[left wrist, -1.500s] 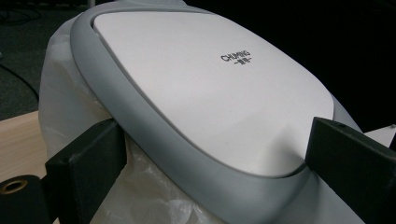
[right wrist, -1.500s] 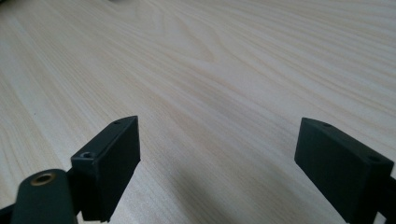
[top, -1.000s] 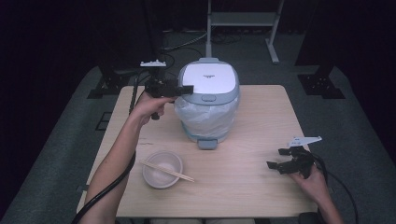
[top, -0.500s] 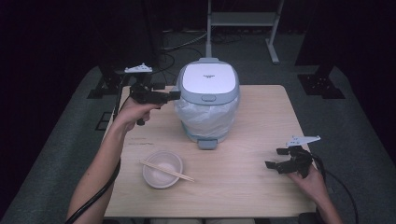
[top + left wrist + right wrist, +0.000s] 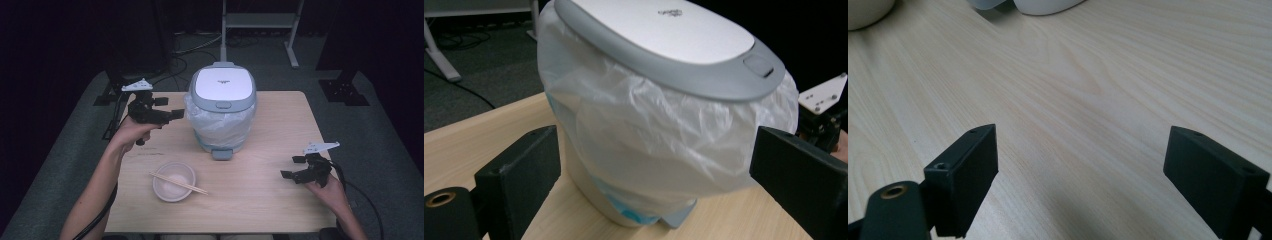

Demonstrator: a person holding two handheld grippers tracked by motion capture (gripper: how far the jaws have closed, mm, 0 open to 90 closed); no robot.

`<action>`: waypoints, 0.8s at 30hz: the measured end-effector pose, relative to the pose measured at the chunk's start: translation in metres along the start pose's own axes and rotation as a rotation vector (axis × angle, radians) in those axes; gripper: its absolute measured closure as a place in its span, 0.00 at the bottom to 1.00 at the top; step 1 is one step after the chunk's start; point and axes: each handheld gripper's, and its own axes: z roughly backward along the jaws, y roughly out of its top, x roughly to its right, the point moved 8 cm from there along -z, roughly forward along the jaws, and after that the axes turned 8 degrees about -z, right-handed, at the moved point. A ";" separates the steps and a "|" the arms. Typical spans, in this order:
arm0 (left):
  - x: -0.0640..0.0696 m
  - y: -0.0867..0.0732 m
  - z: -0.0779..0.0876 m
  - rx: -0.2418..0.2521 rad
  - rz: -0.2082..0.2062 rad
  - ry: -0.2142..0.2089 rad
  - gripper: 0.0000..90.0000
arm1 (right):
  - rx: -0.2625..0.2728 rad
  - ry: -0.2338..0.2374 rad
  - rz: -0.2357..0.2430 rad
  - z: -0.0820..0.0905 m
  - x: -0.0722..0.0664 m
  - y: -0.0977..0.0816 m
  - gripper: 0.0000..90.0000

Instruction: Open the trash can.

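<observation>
A white and grey rice cooker (image 5: 222,107) with its lid down stands at the table's back middle, wrapped in clear plastic (image 5: 664,135). My left gripper (image 5: 167,107) hovers open just left of it, jaws pointing at its side, nothing between them. My right gripper (image 5: 292,167) rests open low over the wood (image 5: 1088,100) at the front right, holding nothing. A pale bowl (image 5: 173,181) with chopsticks (image 5: 178,183) laid across it sits at the front left.
The wooden table (image 5: 270,200) has bare room in front of the cooker and between bowl and right gripper. Dark floor, cables and a metal stand (image 5: 260,22) lie beyond the far edge. The other gripper's grey plate (image 5: 824,95) peeks past the cooker.
My left gripper has drawn back to the left and away from the cooker's lid area. The right gripper stays put.
</observation>
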 end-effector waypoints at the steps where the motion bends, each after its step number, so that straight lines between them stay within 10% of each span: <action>1: 0.000 -0.003 0.001 -0.004 0.000 0.002 0.06 | 0.000 0.000 0.008 0.000 0.000 0.001 0.14; 24: -0.003 -0.053 0.015 -0.028 0.000 0.021 0.06 | 0.001 0.051 0.062 -0.013 -0.025 0.034 0.15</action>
